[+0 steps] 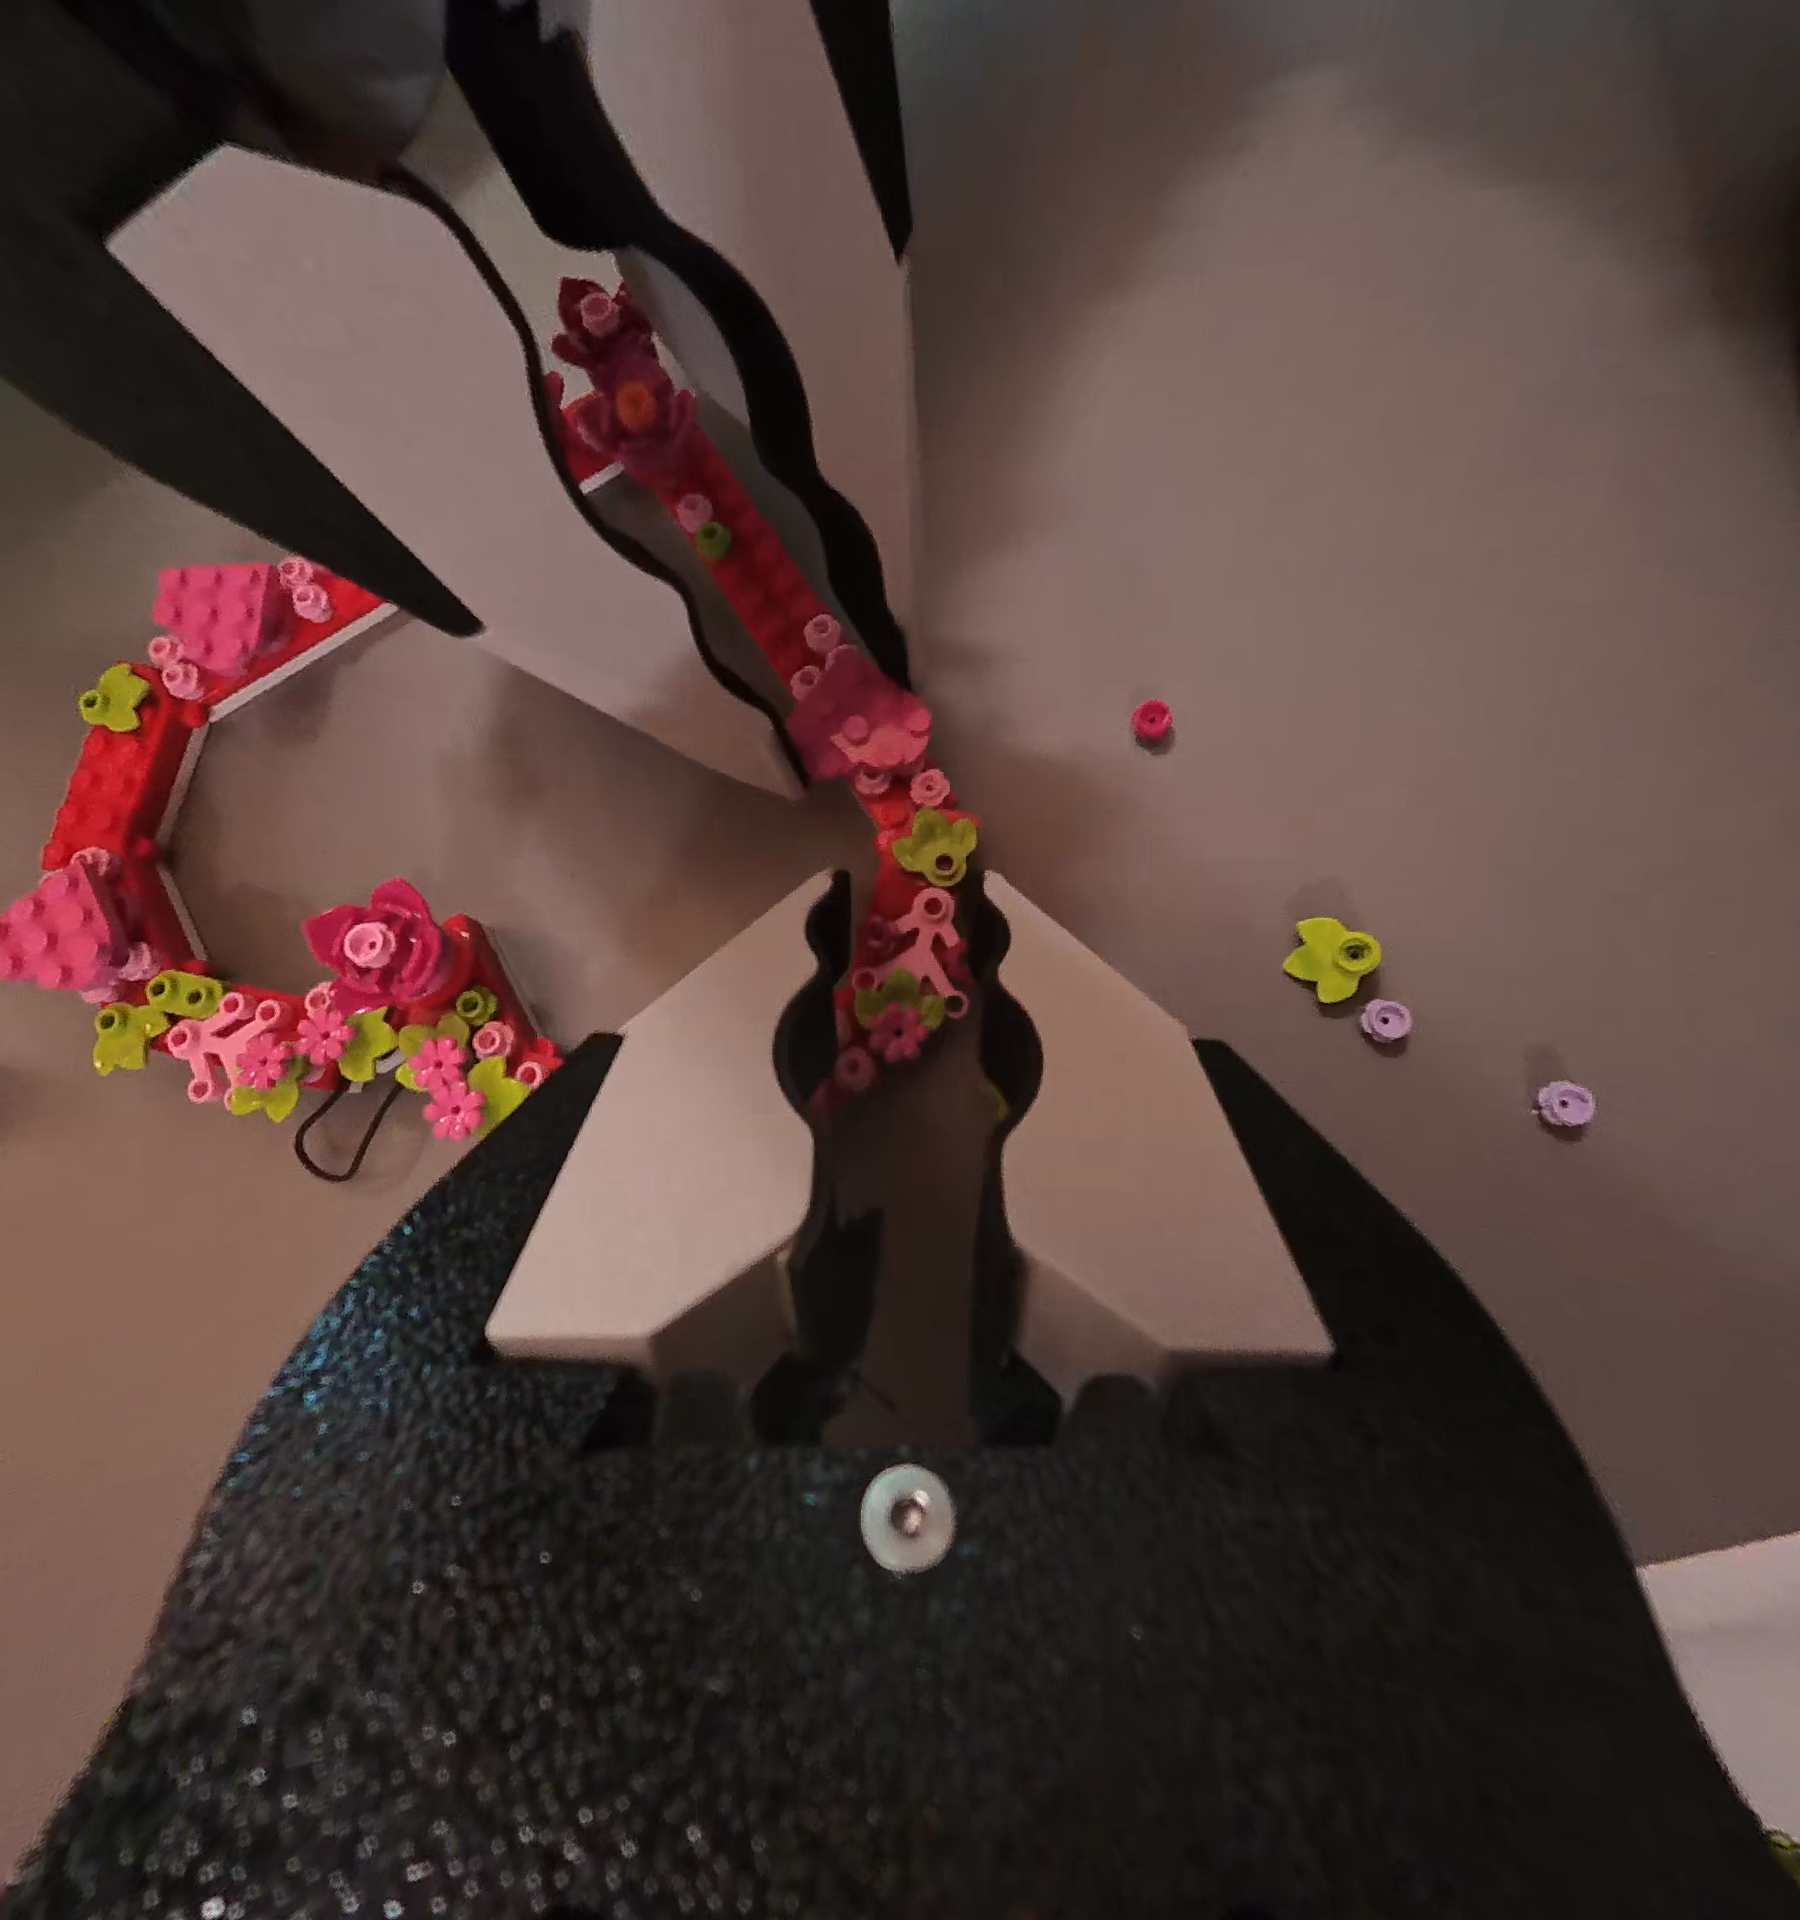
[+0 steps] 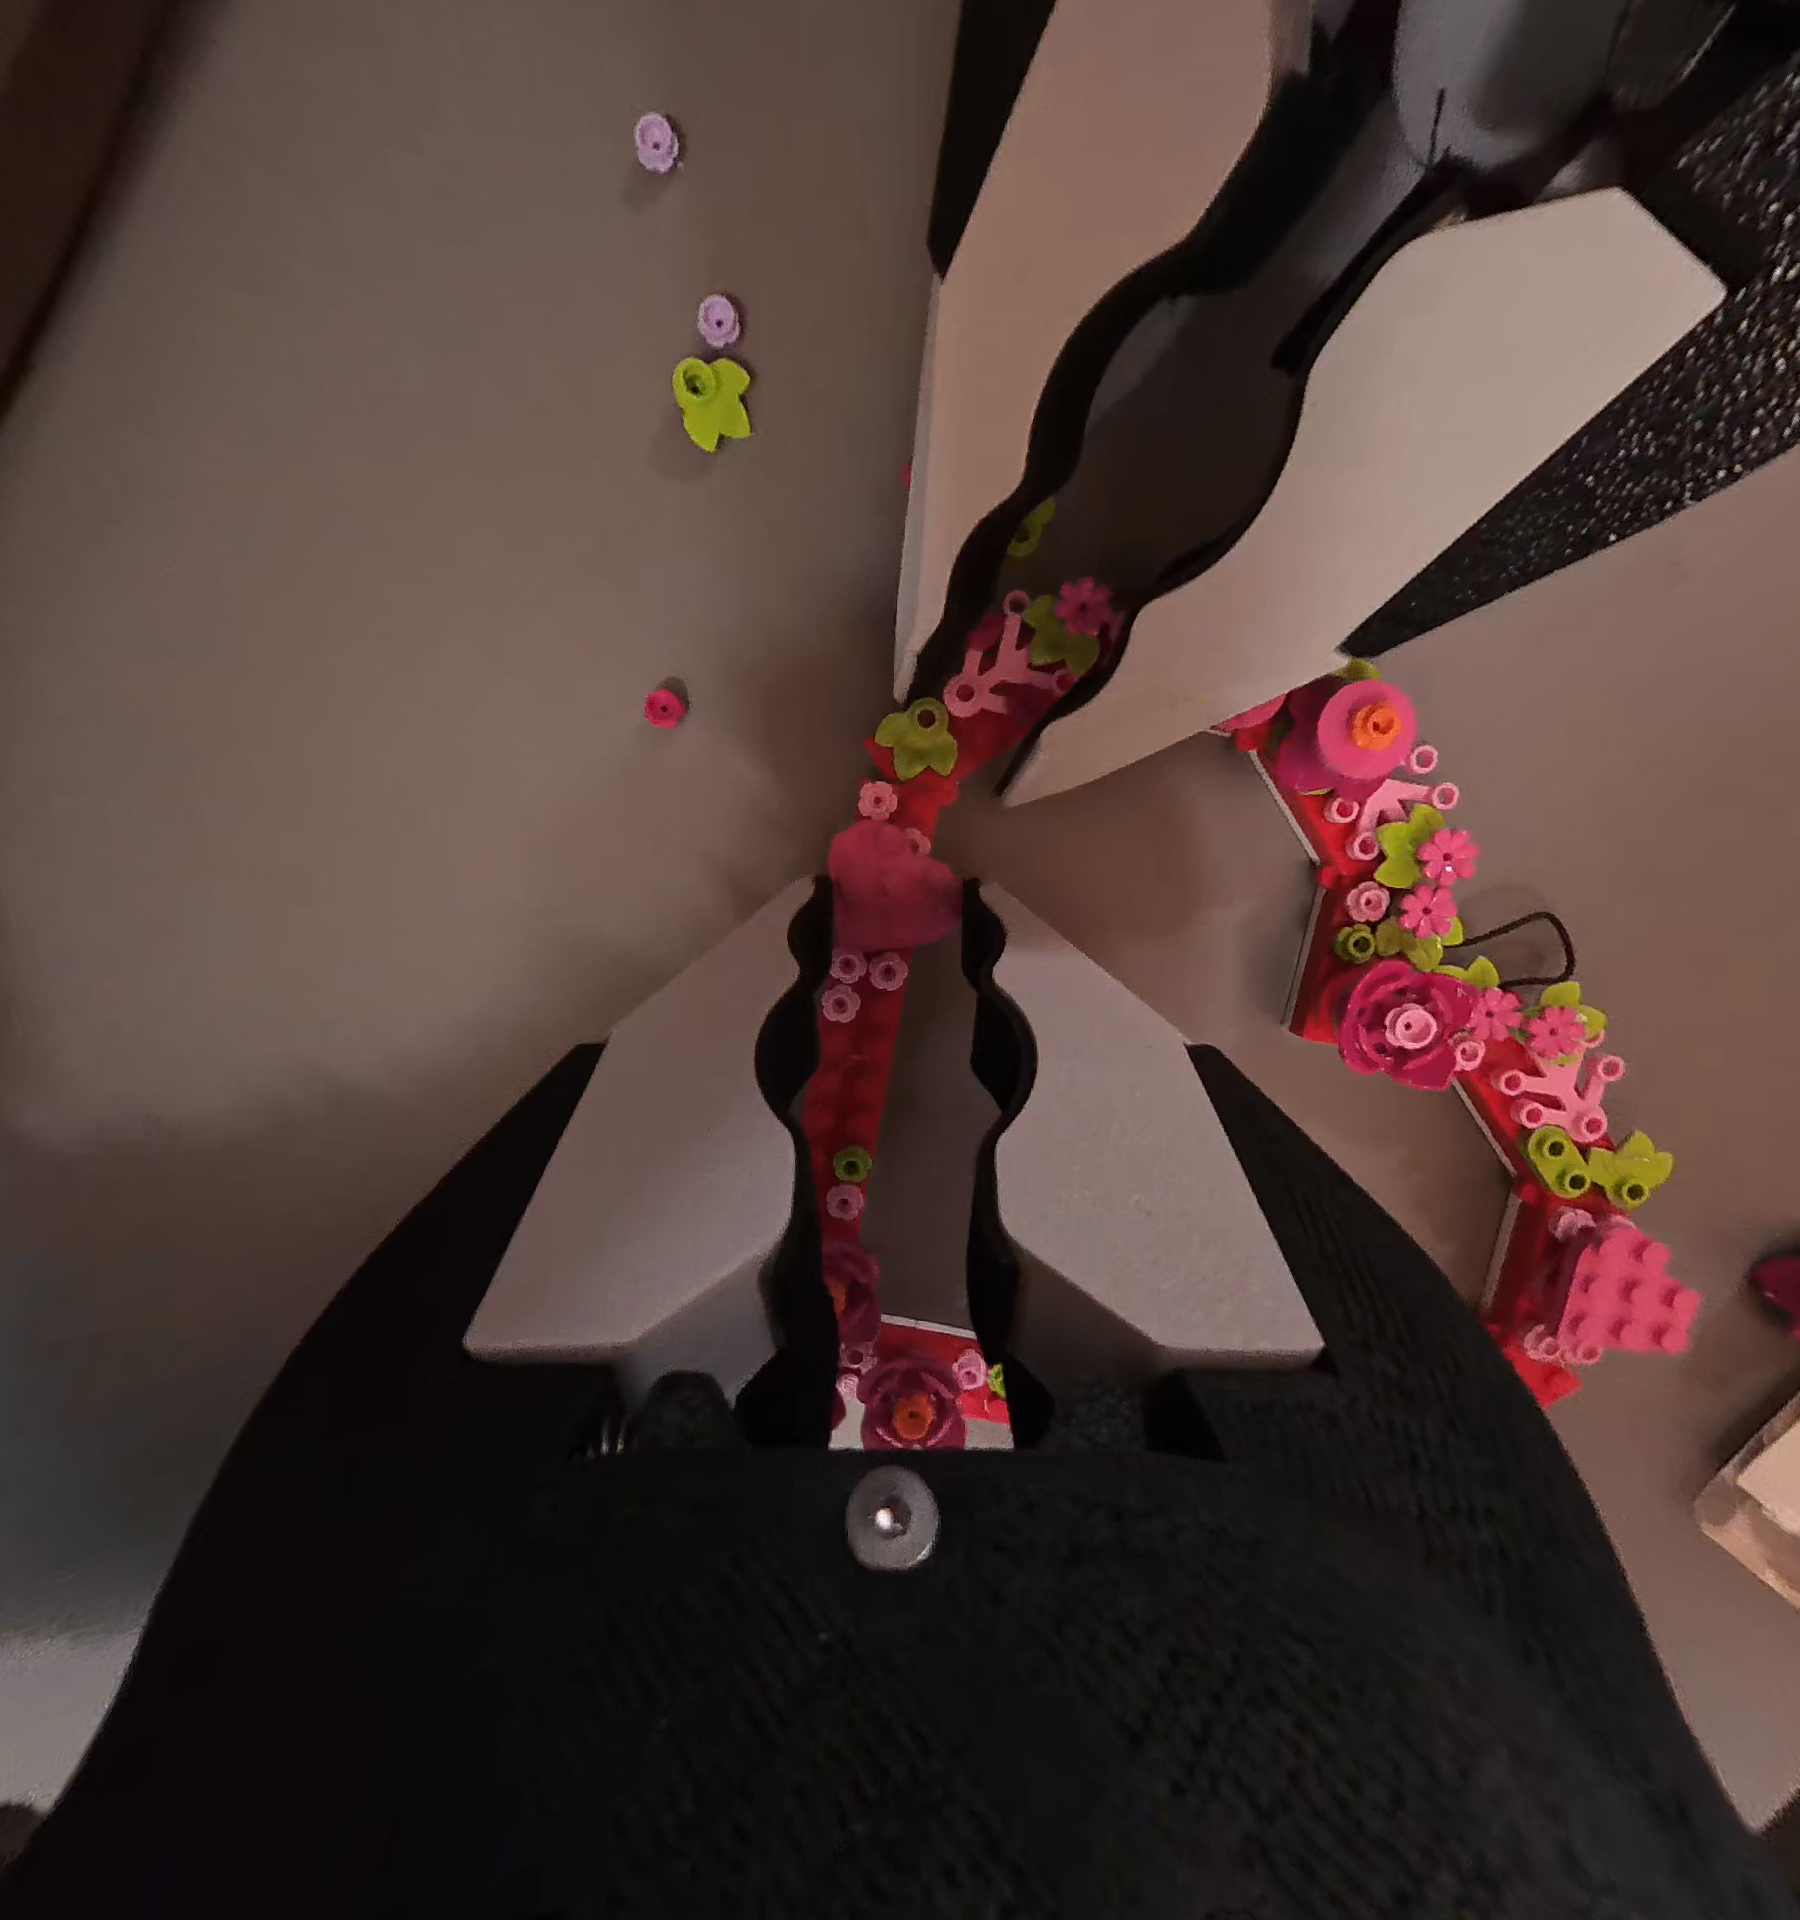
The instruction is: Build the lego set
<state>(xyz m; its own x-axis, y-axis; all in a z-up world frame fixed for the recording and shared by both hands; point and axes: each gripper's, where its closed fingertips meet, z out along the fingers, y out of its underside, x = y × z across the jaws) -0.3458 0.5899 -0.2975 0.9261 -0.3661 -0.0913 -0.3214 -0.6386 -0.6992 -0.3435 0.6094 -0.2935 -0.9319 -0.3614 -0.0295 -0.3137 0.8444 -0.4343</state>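
We see both claws clamped on one red lego strip [image 1: 911, 935], held between them above the grey worktop [image 1: 1395, 468]. The left claw [image 1: 911, 904] grips one end, w/ a lime leaf [image 1: 937, 840], a light-pink branch piece [image 1: 927, 940] & a small pink flower [image 1: 896, 1032] sitting between its fingers. The right claw [image 2: 896, 904] grips the other end, its fingers shut on the strip's sides just behind a dark pink rose [image 2: 891, 883]; farther back btwn its fingers we spot pale pink studs, a green stud [image 2: 851, 1164] & another rose w/ an orange centre [image 2: 911, 1408]. The two claws meet nearly tip to tip at an angle, so the strip bends where they meet.

The rest of the build, a curved red section [image 1: 252, 914] w/ pink hearts, roses, flowers & lime leaves, lies flat on the worktop to the left claw's left, apart from the held strip. In the right wrist view that same section [image 2: 1447, 987] sits to the right. A thin dark loop [image 1: 340, 1138] lies just beside it.

Loose bits lie on the worktop on the other side: a magenta round stud [image 1: 1151, 720], a lime leaf piece [image 1: 1332, 961] & two lilac flower studs [image 1: 1386, 1021] [image 1: 1566, 1103], all clear of the claws. A pale box corner [image 2: 1789, 1507] shows at the right wrist view's right edge.
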